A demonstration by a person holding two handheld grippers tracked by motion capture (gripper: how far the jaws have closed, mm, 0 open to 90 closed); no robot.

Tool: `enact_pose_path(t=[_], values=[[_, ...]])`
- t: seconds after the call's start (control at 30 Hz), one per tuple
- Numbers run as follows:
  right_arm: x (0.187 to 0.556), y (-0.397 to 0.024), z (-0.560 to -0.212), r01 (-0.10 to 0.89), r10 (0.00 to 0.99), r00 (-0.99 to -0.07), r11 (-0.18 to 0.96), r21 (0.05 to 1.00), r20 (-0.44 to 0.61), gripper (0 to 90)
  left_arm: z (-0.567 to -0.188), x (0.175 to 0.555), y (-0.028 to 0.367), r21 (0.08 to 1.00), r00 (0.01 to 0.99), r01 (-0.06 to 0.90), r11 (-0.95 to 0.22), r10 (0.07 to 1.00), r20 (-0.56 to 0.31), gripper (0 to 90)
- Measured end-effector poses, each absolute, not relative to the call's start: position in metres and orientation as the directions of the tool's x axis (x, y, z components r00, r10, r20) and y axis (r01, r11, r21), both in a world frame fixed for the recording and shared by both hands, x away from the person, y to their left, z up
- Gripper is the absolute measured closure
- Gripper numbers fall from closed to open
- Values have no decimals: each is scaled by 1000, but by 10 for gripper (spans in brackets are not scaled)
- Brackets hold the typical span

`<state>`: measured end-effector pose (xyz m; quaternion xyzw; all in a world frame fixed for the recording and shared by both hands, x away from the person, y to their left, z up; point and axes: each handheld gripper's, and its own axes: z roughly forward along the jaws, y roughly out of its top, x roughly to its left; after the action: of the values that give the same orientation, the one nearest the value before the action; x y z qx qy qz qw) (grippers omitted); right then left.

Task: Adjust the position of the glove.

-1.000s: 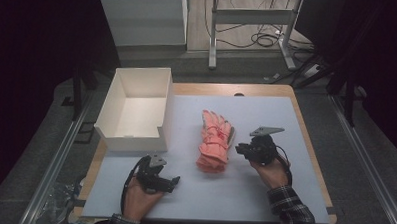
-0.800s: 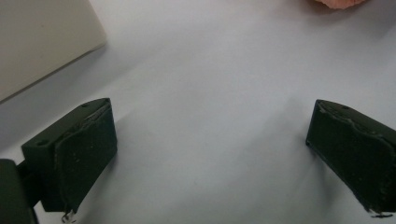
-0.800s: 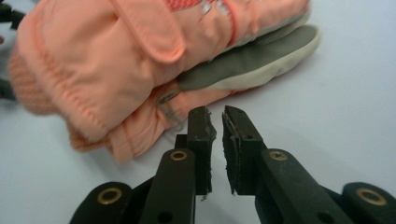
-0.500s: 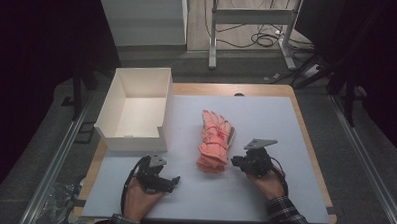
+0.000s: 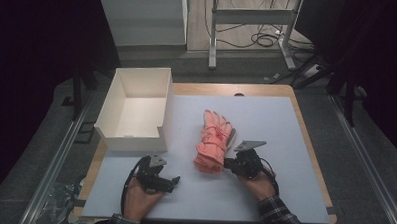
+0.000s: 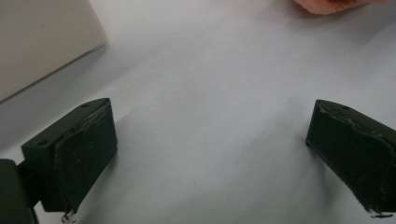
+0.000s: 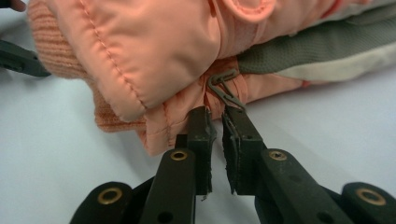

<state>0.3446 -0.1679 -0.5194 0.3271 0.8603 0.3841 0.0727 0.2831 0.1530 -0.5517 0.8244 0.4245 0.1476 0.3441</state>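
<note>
Your right gripper (image 7: 218, 116) is now sitting lower at the gloves' (image 5: 213, 140) cuff, nearly clenched, while your left gripper (image 6: 210, 135) is staying released.

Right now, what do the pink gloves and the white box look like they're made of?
Pink gloves: apparently padded, matte woven shell with stitched seams, ribbed knit cuff, grey mesh-like palm panel. White box: probably cardboard or thin board; flat, matte, straight thin walls, open top.
</note>
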Motion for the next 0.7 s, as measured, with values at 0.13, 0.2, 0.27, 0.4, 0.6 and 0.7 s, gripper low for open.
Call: enact_pose_path(t=[0.13, 0.2, 0.27, 0.4, 0.6, 0.7], values=[[344, -160, -521, 500, 608, -784, 496, 710, 127, 802, -552, 283, 153, 693, 596, 598, -403, 802, -49, 19], [345, -157, -521, 495, 601, -789, 499, 711, 127, 799, -552, 283, 153, 693, 596, 598, -403, 801, -49, 19], [344, -153, -521, 493, 598, -791, 500, 712, 129, 791, -552, 283, 153, 693, 596, 598, -403, 802, -49, 19], [344, -147, -522, 485, 586, -801, 507, 713, 128, 781, -552, 283, 153, 693, 596, 598, -403, 802, -49, 19], [344, -152, -520, 477, 605, -791, 515, 712, 92, 688, -552, 283, 153, 693, 596, 599, -403, 802, -49, 19], [343, -161, -517, 475, 624, -778, 508, 718, 73, 629, -552, 283, 153, 692, 596, 600, -402, 802, -50, 18]])
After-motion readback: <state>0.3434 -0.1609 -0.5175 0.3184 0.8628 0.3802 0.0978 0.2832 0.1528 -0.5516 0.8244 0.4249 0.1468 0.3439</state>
